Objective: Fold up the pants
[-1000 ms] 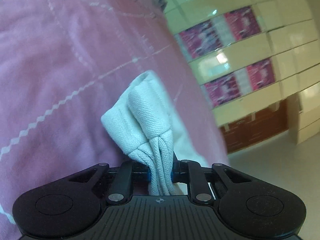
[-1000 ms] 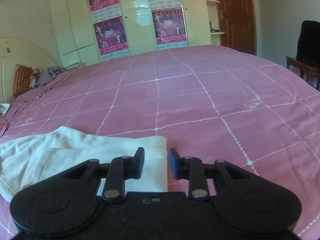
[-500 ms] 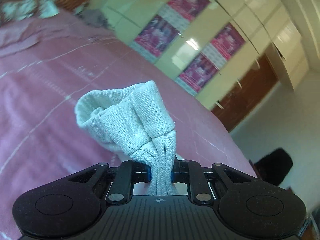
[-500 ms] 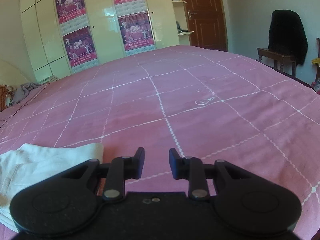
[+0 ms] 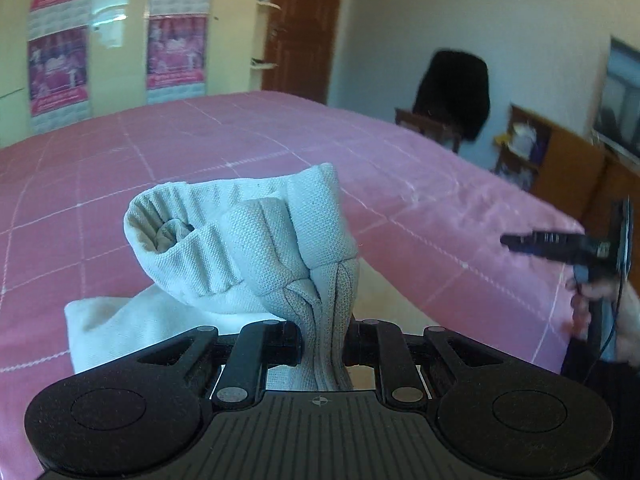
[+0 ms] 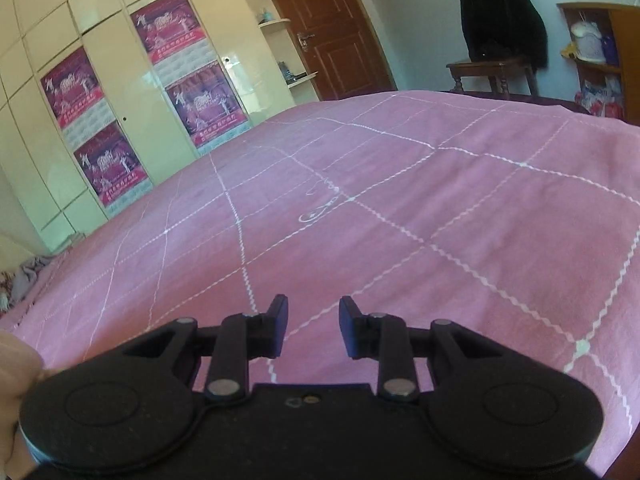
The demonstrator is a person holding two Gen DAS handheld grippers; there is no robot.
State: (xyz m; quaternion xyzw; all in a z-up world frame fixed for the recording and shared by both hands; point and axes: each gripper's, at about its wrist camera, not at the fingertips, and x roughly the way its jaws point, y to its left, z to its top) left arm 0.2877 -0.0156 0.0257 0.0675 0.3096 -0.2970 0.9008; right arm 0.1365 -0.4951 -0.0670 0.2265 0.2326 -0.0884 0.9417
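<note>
Pink quilted bed [image 5: 132, 184] fills both views, with a poster-covered wardrobe [image 6: 132, 92] and a brown door [image 6: 332, 32] at the far side of the room.

The pants [image 5: 248, 248], pale and ribbed at the hem or waistband, are bunched and lifted near the camera in the left wrist view; a flatter part lies on the bed just below and to the left of the bunch. The fold looks only begun, as far as I can judge: one gathered end is in hand, the rest is not laid flat or squared, and how many folds are in the lower part I cannot tell. Laying the held end over and smoothing it seems to be what is left.

The left gripper [image 5: 322, 344] has its jaws clamped on the gathered cloth, holding it up above the bed and pointing roughly level across it. The right gripper [image 6: 313, 328] has its jaws apart with nothing between them; it hovers over bare bed, tilted, with no pants in its view. From the left view it shows at the far right edge [image 5: 560, 244], well apart from the pants.

A chair [image 6: 492, 68] with a dark coat stands beyond the bed.
</note>
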